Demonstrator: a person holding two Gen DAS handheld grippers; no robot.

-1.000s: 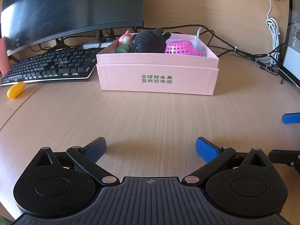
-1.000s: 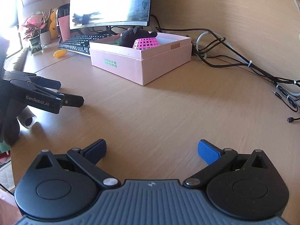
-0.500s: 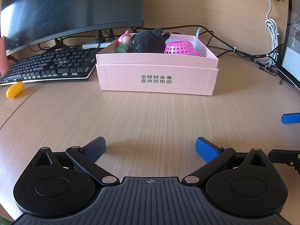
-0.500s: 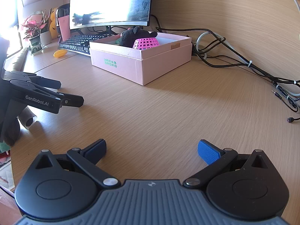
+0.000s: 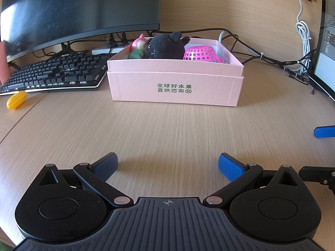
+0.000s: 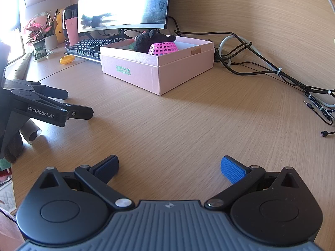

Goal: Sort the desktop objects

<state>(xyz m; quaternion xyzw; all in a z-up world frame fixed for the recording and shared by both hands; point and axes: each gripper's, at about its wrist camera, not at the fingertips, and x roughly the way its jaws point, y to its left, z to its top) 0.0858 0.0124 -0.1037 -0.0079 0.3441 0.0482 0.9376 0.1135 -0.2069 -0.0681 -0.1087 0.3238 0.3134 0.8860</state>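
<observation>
Left hand-held gripper (image 5: 168, 164) spread wide, empty, right hand-held gripper (image 6: 169, 166) likewise

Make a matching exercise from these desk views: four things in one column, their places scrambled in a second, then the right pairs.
Things
1. black plush toy
2. pink plastic mesh basket
3. yellow ridged oval toy
4. black computer keyboard

Places
A. on the wooden desk, in front of the keyboard's end
B. in the pink cardboard box, on the cable side
C. left of the box, under the monitor
D. in the box, beside the small pink and green figure

Pairs: 1-D, 2-B, 3-A, 4-C
</observation>
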